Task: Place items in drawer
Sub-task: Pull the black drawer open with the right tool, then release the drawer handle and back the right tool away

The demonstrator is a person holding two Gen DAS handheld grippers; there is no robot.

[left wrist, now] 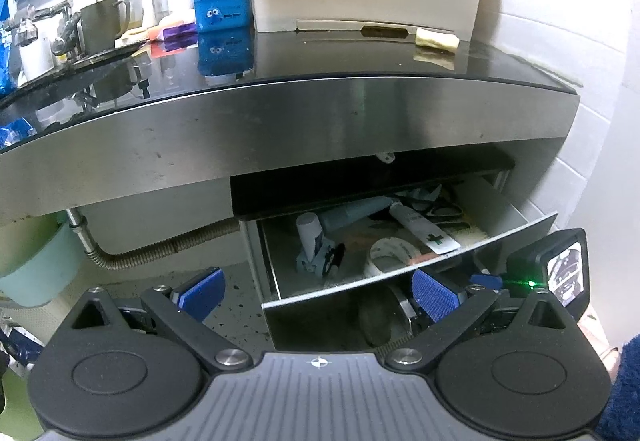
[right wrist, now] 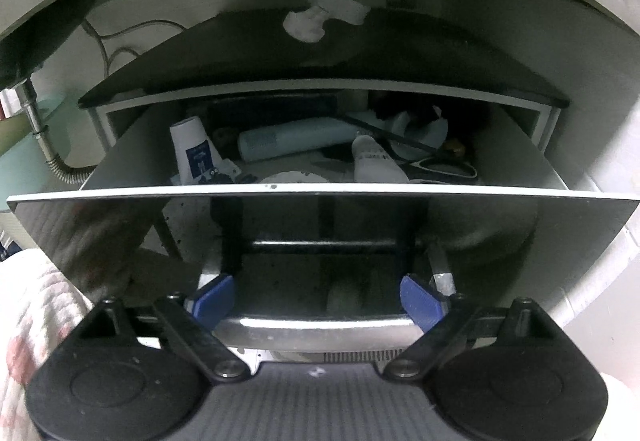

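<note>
Right wrist: drawer [right wrist: 320, 197] contents half-hidden.

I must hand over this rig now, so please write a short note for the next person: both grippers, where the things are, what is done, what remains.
Left gripper: open, empty, held back from the open drawer.
Right gripper: open, empty, jaws on either side of the drawer's handle, not closed on it.
In the drawer: a white tube, a pale blue bottle, scissors, a tape roll.
On the counter: a blue pouch and a yellow sponge.
Done: drawer open, already holding items.
Left: nothing is held; whether more items go in, I cannot tell.
</note>
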